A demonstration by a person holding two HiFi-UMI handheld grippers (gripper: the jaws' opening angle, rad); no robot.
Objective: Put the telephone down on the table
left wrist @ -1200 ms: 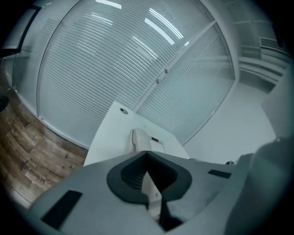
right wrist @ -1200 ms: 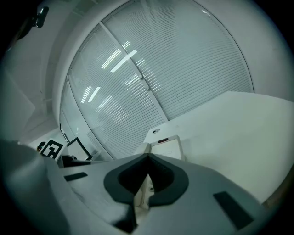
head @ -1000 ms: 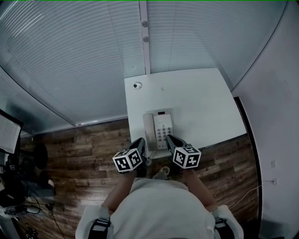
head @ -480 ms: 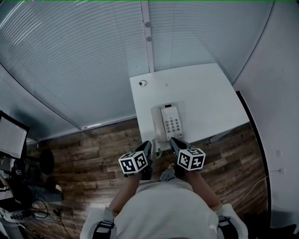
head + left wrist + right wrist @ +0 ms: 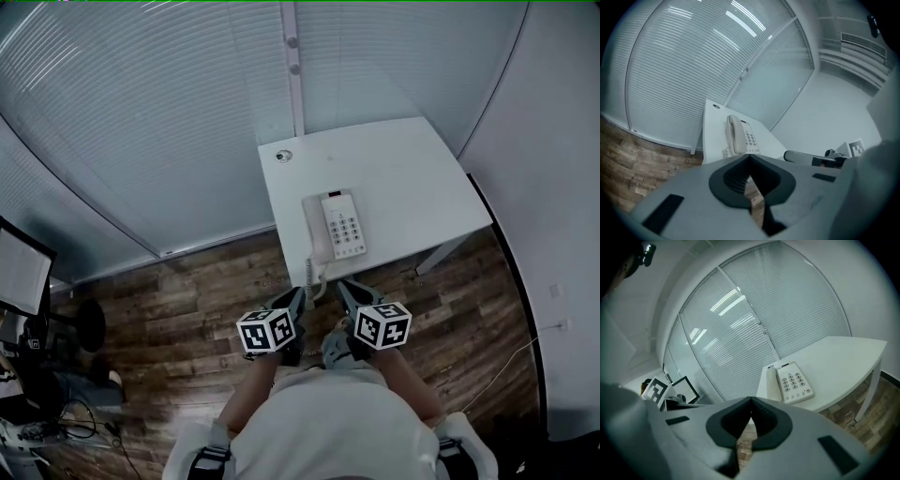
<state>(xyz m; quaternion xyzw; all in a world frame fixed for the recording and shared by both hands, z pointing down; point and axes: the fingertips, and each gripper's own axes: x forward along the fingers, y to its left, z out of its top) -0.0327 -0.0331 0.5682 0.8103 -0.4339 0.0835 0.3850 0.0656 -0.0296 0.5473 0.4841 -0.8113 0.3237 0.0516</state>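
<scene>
A white desk telephone [image 5: 335, 228] lies flat on the white table [image 5: 412, 178], near its front-left edge, with the handset in its cradle and the coiled cord hanging over the edge. My left gripper [image 5: 298, 296] and right gripper [image 5: 341, 285] are both shut and empty. They hover over the wooden floor just short of the table, apart from the telephone. In the left gripper view the telephone [image 5: 739, 135] sits beyond the closed jaw tips [image 5: 750, 157]. From the right gripper [image 5: 751, 401] the telephone [image 5: 790, 382] shows ahead and to the right.
A small round object [image 5: 282, 156] sits at the table's far-left corner. Window blinds [image 5: 169, 122] stand behind and left of the table, and a plain wall [image 5: 553, 187] is on the right. A monitor [image 5: 19, 272] and office gear [image 5: 37, 375] stand at far left on the wood floor [image 5: 187, 300].
Both grippers have drawn back from the telephone's near edge toward the person, now off the table over the floor. The telephone stays on the table.
</scene>
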